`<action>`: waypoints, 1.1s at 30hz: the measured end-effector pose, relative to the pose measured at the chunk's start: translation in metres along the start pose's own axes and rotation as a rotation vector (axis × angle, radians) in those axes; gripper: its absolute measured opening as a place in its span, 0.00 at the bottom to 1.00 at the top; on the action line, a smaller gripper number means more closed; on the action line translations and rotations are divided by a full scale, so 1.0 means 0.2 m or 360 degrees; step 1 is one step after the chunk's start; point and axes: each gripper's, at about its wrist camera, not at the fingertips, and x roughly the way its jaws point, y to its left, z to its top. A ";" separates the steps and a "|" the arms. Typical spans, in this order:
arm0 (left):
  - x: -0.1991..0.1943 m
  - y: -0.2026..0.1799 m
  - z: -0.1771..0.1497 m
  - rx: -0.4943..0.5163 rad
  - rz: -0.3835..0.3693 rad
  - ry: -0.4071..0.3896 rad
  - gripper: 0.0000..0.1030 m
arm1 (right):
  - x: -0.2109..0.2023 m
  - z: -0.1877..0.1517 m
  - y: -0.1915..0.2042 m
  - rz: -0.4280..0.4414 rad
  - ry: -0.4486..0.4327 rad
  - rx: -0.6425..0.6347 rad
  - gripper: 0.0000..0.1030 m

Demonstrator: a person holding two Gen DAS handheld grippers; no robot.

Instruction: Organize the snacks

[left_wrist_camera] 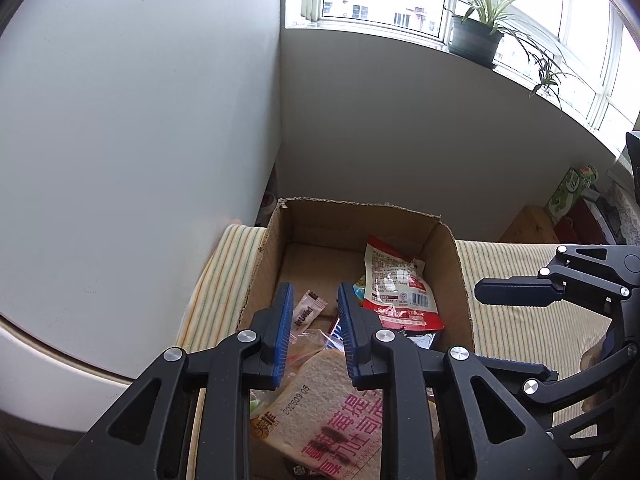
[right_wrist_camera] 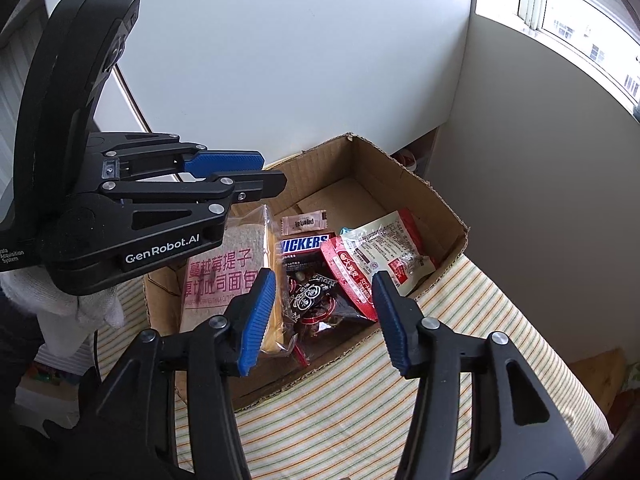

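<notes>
An open cardboard box (left_wrist_camera: 352,216) (right_wrist_camera: 444,200) sits on a striped cloth and holds several snacks. Inside lie a sliced bread packet (left_wrist_camera: 332,412) (right_wrist_camera: 220,276), a red and white pouch (left_wrist_camera: 400,284) (right_wrist_camera: 392,252), a Snickers pack (right_wrist_camera: 306,243), a small pink sachet (left_wrist_camera: 306,310) (right_wrist_camera: 304,222) and a dark snack bag (right_wrist_camera: 316,300). My left gripper (left_wrist_camera: 312,334) (right_wrist_camera: 272,172) is open and empty above the bread packet. My right gripper (right_wrist_camera: 324,320) is open and empty above the box's near side; it also shows in the left wrist view (left_wrist_camera: 516,292).
The striped cloth (right_wrist_camera: 360,400) covers the surface around the box. White walls stand behind and left of the box. A potted plant (left_wrist_camera: 480,28) is on the window sill. A wooden surface (left_wrist_camera: 528,224) and a green carton (left_wrist_camera: 568,192) lie at the far right.
</notes>
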 end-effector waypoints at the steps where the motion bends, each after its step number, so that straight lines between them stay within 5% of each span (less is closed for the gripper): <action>1: -0.02 0.00 -0.01 -0.0002 0.0002 -0.0004 0.21 | 0.00 -0.01 0.00 -0.0001 -0.0002 0.0000 0.51; 9: -0.17 -0.01 -0.06 -0.0019 0.0046 -0.0076 0.32 | -0.15 -0.10 0.04 -0.0016 -0.0044 0.0002 0.56; 13: -0.28 -0.06 -0.11 -0.0003 0.0083 -0.0146 0.53 | -0.23 -0.17 0.07 -0.0027 -0.0089 0.0030 0.60; 19: -0.42 -0.10 -0.21 -0.0039 0.0086 -0.0224 0.67 | -0.33 -0.30 0.14 -0.0143 -0.0144 0.0035 0.61; 21: -0.45 -0.11 -0.25 -0.0045 0.0098 -0.0238 0.68 | -0.36 -0.35 0.14 -0.0168 -0.0167 0.0105 0.67; 23: -0.49 -0.12 -0.29 -0.0066 0.0101 -0.0246 0.68 | -0.43 -0.42 0.15 -0.0213 -0.0226 0.0185 0.87; 33: -0.66 -0.21 -0.62 -0.0156 0.0215 -0.0306 0.78 | -0.61 -0.77 0.23 -0.0457 -0.0371 0.0478 0.95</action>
